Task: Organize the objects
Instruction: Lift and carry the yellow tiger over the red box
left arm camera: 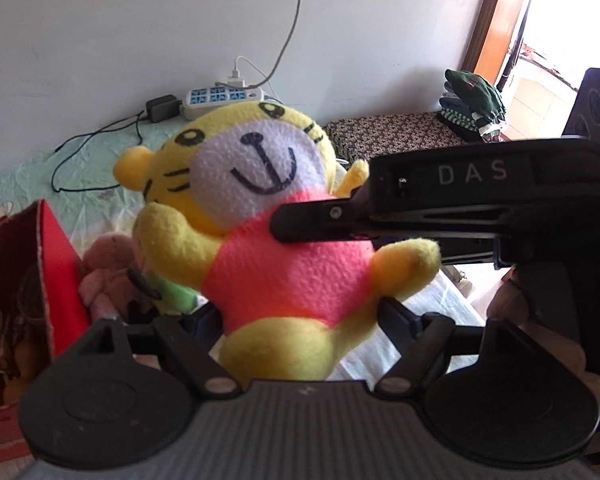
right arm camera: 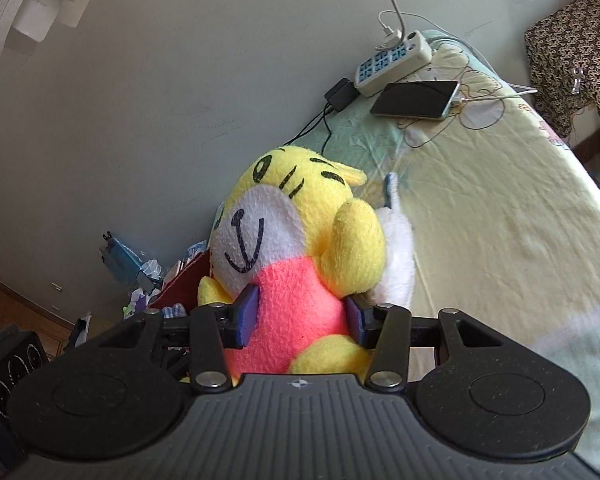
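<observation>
Holding the tiger plush (left arm camera: 276,264) up over the bed (right arm camera: 500,208), both the left gripper (left arm camera: 300,312) and right gripper (right arm camera: 302,316) are clamped on its pink belly. Red box (left arm camera: 48,264) already has toys, so I'd guess mid-task, with this one not dropped in yet.

We see daylight flooding in from the doorway (left arm camera: 540,32) at the upper right of the left wrist view, blown out to white glare there. The wall (left arm camera: 140,20) is evenly lit and greyish, dimmer in the right wrist view. Colours on the plush tiger (left arm camera: 268,220) look saturated, its fabric fairly sharp, while the red box (left arm camera: 28,280) at the left edge is soft. Both views bend strongly toward the edges, with dark corners, and the bedsheet (right arm camera: 500,200) looks pale and washed
</observation>
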Demonstrator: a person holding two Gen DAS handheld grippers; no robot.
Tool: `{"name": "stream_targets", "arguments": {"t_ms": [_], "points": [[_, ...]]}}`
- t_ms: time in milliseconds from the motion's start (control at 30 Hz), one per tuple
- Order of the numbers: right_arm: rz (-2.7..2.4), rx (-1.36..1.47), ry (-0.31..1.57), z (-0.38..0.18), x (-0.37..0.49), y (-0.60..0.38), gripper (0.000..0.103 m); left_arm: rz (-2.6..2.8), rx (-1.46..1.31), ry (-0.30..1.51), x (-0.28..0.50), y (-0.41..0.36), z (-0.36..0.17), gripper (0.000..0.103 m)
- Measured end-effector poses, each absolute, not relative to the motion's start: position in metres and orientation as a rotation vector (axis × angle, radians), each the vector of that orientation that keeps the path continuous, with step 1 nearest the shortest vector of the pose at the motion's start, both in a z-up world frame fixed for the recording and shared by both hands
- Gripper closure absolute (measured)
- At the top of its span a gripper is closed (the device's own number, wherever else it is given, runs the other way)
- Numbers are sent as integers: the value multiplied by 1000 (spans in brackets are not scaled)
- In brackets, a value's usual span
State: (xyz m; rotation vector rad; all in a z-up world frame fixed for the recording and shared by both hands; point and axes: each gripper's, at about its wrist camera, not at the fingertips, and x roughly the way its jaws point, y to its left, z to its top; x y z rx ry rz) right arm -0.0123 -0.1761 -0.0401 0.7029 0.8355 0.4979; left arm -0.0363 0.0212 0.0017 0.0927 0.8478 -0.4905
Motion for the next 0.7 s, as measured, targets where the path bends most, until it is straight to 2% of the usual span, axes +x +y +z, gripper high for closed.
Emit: {"name": "stream_targets", "arguments": {"t_ms": [333,700], "points": [[539,680,810,-19,-19,-92,54,-448,82,807,-42,108,21,23],[502,640,801,-15,-9,-18,54,-452,30,796,-25,185,18,23]]}}
